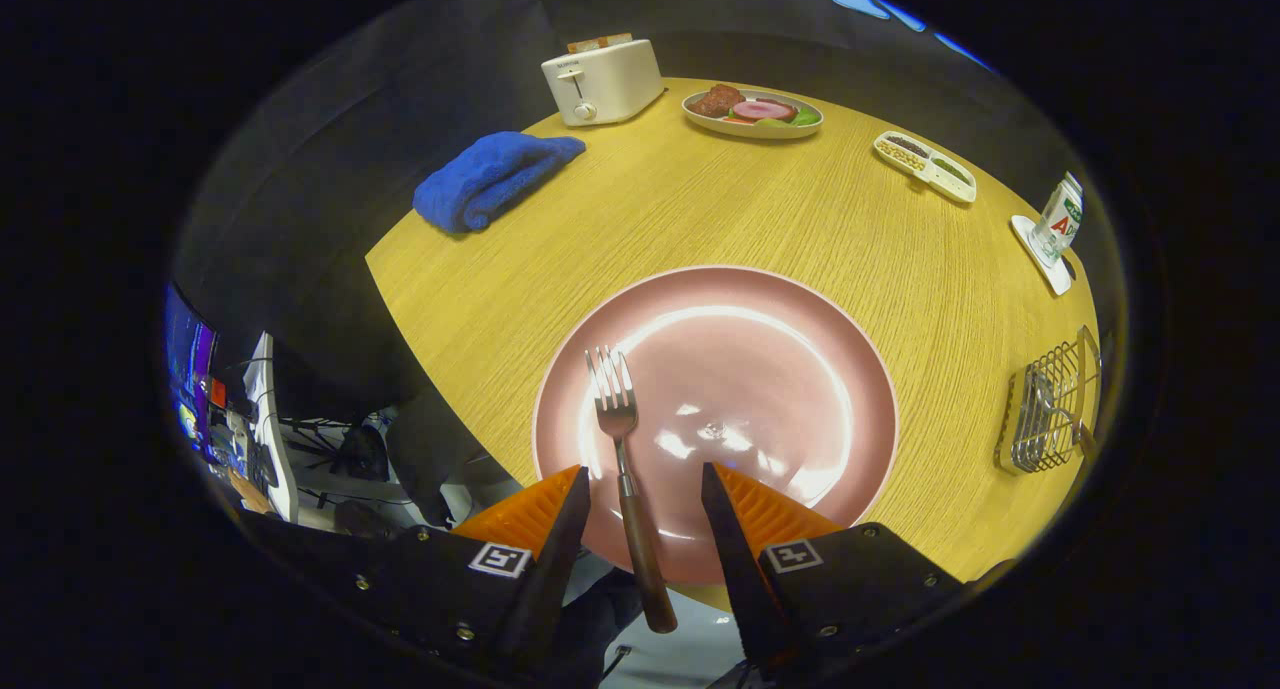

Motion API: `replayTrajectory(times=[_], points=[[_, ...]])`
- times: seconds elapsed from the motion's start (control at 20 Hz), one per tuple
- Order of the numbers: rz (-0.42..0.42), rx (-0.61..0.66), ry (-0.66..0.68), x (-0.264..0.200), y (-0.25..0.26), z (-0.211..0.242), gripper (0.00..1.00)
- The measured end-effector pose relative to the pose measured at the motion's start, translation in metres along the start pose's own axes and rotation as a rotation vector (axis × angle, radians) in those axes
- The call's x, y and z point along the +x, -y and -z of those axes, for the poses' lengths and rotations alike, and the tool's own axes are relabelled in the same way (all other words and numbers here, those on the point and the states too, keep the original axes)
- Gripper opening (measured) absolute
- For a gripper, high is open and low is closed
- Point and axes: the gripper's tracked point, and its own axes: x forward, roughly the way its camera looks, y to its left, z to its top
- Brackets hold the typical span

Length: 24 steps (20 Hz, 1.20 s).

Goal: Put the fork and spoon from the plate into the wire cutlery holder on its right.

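A fork (622, 439) with a brown wooden handle lies on the left part of a pink plate (790, 369), tines pointing away from me and the handle reaching over the plate's near rim. My gripper (645, 484) is open, one finger on each side of the fork's handle, neither touching it. The wire cutlery holder (1050, 409) stands to the right of the plate near the table's edge, with a metal utensil, seemingly the spoon (1040, 394), inside it.
On the round wooden table (700, 209) beyond the plate are a folded blue towel (495, 179), a white toaster (603, 81), a dish of food (752, 111), a two-part condiment tray (925, 166) and a carton on a coaster (1055, 224).
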Motion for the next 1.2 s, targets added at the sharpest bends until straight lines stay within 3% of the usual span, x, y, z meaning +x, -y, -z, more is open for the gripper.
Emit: replayTrajectory(times=[0.45,0.5,0.65,0.75,0.8,0.85,1.2], points=[[0.025,0.005,-0.045,0.013,0.009,0.012,0.7],[0.032,0.002,-0.05,0.015,0.011,0.012,0.67],[0.019,-0.015,-0.069,0.015,0.009,0.016,0.3],[0.04,-0.037,-0.045,0.024,0.013,0.024,0.3],[0.058,-0.044,-0.046,0.015,0.018,0.013,0.1],[0.039,-0.035,-0.062,0.014,0.014,0.016,0.05],[-0.01,0.067,-0.04,0.009,0.008,0.024,0.05]])
